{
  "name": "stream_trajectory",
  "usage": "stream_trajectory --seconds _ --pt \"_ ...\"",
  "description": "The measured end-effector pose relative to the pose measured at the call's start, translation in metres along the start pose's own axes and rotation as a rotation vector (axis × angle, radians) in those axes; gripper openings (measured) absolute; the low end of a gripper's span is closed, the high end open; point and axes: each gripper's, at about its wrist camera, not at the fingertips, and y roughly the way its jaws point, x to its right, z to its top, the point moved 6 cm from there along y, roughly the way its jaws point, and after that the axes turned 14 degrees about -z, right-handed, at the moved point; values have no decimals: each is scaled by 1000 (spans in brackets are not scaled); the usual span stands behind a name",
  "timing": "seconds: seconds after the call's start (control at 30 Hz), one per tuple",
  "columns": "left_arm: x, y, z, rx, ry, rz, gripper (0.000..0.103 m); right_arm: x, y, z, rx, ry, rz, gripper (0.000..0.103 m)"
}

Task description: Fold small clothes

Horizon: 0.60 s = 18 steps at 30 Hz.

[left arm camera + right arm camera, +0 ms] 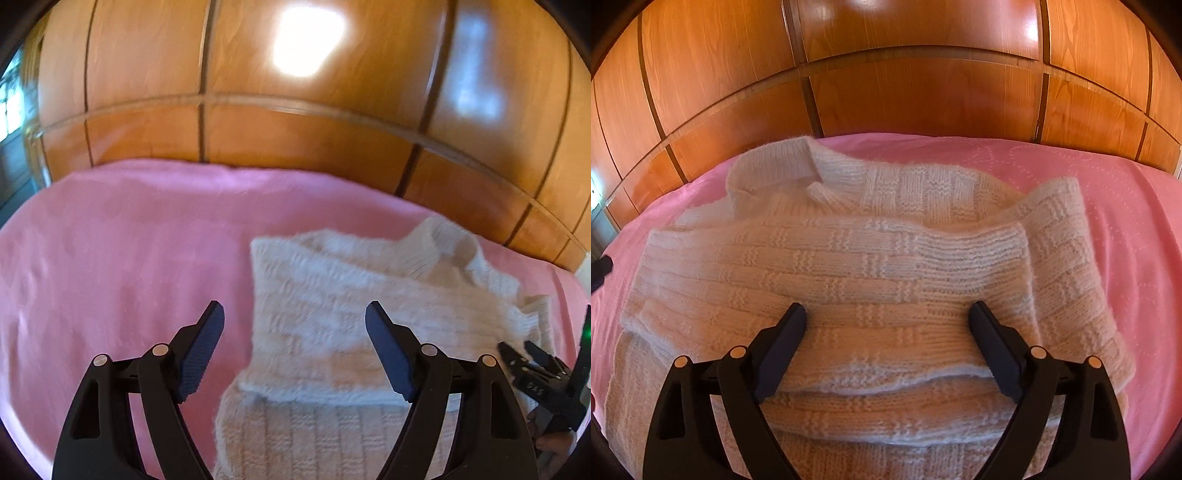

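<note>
Both spread wide and gripping nothing, left gripper [295, 347] and right gripper [888, 341], over the half-folded white knit sweater [827, 266] lying just ahead on the pink bedcover [1115, 221]: risk of dragging loose layers askew, undoing the fold.

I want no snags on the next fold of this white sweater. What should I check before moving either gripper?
1. Left gripper jaws open, nothing held: ok.
2. Right gripper jaws open, nothing pinched; it sits low over the sweater, contact unclear: cannot tell.
3. Sleeve lies folded across the body: ok.
4. Collar lies at the far end, away from both grippers: ok.
5. Folded layers flat: not ok, the near edge ripples.
6. Pink bedcover is smooth beside the sweater: ok.
</note>
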Motion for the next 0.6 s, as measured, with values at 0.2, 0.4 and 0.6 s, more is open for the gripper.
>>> stream_trajectory --seconds 0.2,0.4,0.6 --pt "14 9 12 7 39 -24 78 1 0 0 0 1 2 90" --pt "20 27 14 -14 59 -38 78 -2 1 1 -2 5 8 92" --pt "19 52 12 -53 72 -40 78 -3 2 1 -3 3 19 95"
